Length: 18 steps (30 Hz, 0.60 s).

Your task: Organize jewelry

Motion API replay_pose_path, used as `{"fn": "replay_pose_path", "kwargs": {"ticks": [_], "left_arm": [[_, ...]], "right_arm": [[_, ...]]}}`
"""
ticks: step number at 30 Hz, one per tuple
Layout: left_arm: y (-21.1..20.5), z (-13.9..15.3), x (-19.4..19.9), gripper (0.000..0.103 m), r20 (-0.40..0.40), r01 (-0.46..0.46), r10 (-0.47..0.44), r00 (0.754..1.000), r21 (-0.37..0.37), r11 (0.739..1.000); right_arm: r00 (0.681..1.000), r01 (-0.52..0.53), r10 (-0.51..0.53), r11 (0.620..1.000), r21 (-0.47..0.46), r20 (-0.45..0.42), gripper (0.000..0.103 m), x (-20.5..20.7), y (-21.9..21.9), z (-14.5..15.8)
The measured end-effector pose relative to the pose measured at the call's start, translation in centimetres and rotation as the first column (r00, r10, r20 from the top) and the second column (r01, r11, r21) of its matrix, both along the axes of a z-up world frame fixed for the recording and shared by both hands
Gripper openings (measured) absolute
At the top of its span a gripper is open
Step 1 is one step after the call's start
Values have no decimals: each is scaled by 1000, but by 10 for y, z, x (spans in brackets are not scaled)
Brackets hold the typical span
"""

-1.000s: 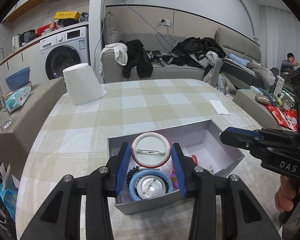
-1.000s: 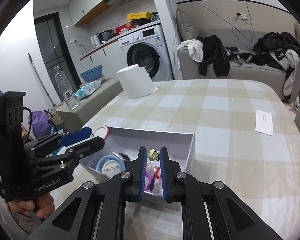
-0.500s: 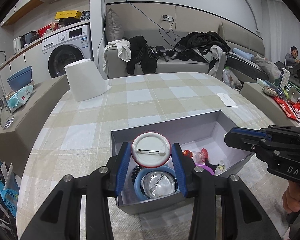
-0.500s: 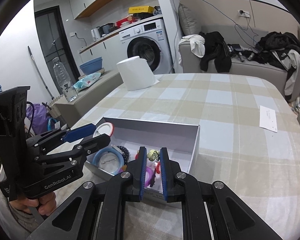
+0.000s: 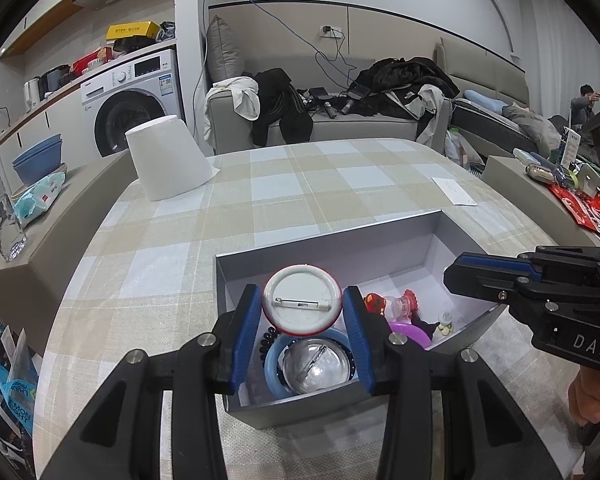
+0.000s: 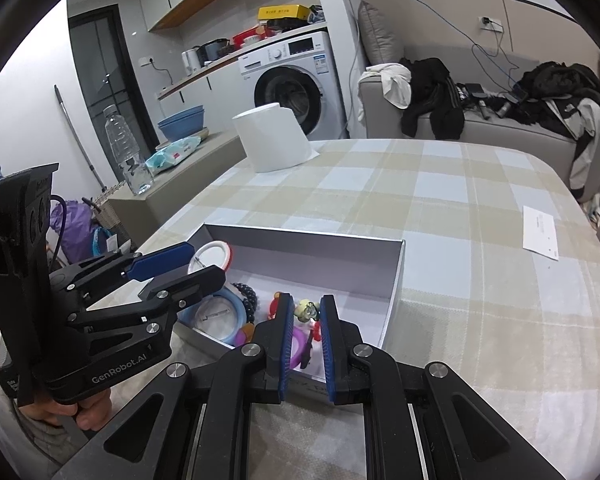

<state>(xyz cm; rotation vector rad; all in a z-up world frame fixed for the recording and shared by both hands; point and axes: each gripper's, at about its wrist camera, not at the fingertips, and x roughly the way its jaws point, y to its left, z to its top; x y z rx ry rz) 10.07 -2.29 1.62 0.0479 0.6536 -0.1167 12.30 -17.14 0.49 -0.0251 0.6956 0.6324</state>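
A grey open box (image 5: 340,240) (image 6: 394,280) sits on the checked tablecloth. My left gripper (image 5: 302,304) is shut on a round white pin badge with a red rim (image 5: 302,298), held over the box's near left end; it also shows in the right wrist view (image 6: 210,256). Under it lie a blue-rimmed badge (image 5: 312,364) and black beads (image 5: 267,338). My right gripper (image 6: 305,312) is shut on a small yellow-green charm (image 6: 306,310) above the box's near right part, over a purple ring (image 6: 298,344) and red trinkets (image 5: 374,304).
A white upturned paper roll (image 5: 166,158) (image 6: 272,140) stands at the table's far left. A white paper slip (image 5: 454,191) (image 6: 540,232) lies at the right. A side counter with a bottle (image 6: 126,152) and blue bowls is to the left. A sofa with clothes is behind.
Both grippers have lifted slightly and pulled back with their items still held; the box now appears lower and farther in the views. The contents of the box have not moved.
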Motion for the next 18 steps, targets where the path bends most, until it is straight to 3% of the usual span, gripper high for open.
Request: {"fn": "replay_pose_path", "kwargs": {"ticks": [6, 8, 12, 14, 18], "left_arm": [[-1, 0, -1, 36, 2, 6, -6, 1000, -2, 1000], [-1, 0, -1, 36, 1, 9, -9, 1000, -6, 1000], [-2, 2, -2, 37, 10, 18, -18, 1000, -15, 1000], [-3, 3, -3, 37, 12, 23, -23, 1000, -17, 1000], [-5, 4, -4, 39, 10, 32, -32, 999, -20, 999]], "right_arm": [[1000, 9, -9, 1000, 23, 8, 16, 0, -3, 2], [1000, 12, -12, 1000, 28, 13, 26, -1, -4, 4], [1000, 10, -10, 999, 37, 23, 35, -3, -5, 7], [1000, 8, -9, 999, 41, 27, 49, -5, -6, 8], [1000, 8, -10, 999, 52, 29, 65, -6, -8, 10]]}}
